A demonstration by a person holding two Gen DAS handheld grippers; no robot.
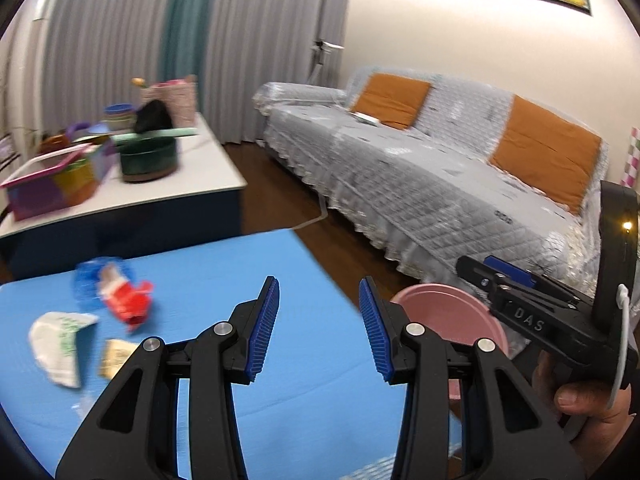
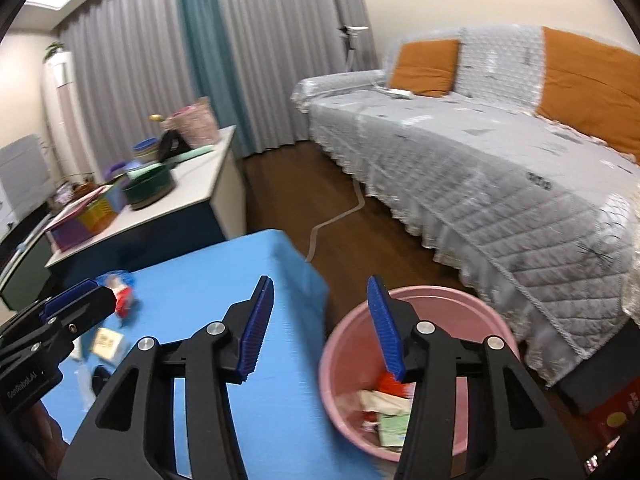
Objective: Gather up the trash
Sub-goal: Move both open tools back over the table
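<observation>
Pink bin [image 2: 420, 312] under the empty, wide-open right gripper [image 2: 322, 328] already held several wrappers, while a red packet [image 1: 130, 304], white wrapper [image 1: 60, 340] and other scraps lay on the blue surface [image 1: 224, 280] left of the equally wide, empty left gripper [image 1: 318, 328].

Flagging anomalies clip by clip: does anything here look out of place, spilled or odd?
Only the expected litter: a red wrapper, a crumpled blue plastic piece, a white crumpled packet and a small tan packet lie scattered on the blue table. The pink bin stands upright, trash inside. Nothing looks spilled or damaged.
</observation>
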